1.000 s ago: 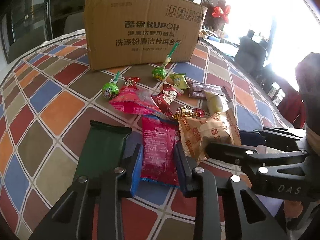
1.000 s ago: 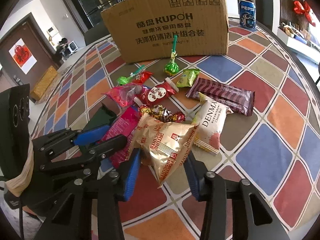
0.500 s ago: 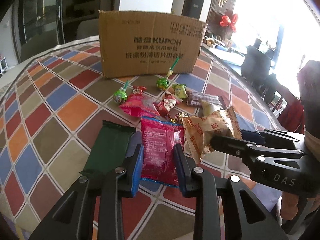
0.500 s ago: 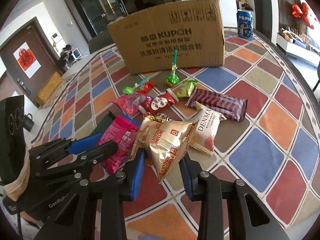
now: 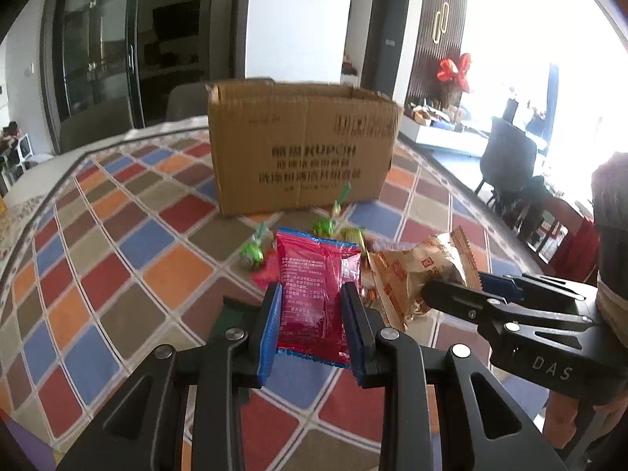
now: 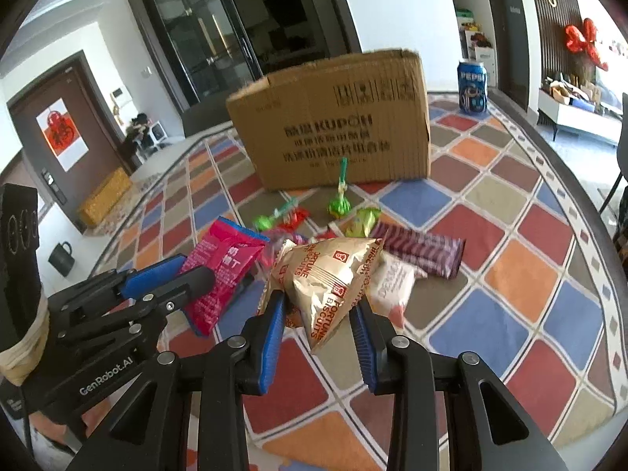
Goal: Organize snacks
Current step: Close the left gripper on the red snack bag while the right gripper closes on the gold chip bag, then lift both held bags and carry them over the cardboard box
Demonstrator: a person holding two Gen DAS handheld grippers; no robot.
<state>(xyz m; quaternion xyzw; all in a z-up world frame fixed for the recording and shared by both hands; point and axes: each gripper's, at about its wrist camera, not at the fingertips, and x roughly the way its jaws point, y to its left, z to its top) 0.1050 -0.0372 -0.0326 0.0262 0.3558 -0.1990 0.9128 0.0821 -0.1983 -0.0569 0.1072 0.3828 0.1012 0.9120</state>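
My left gripper is shut on a pink snack packet, which hangs above the checked tablecloth. My right gripper is shut on a gold Fortune Biscuits packet, also held off the table. The two grippers sit side by side, left of centre and right of centre. Behind them stands the open cardboard box. On the cloth before the box lie green lollipops, a purple bar and a white packet. A dark green bar lies partly hidden under my left fingers.
A Pepsi can stands behind the box at the right. The round table's edge curves close on the right, with chairs beyond it. A person's hand and sleeve hold the right gripper.
Both grippers have risen and tilted up, lifting the pink and gold packets off the cloth. The right jaws narrowed on the gold packet. The box now sits lower in view.
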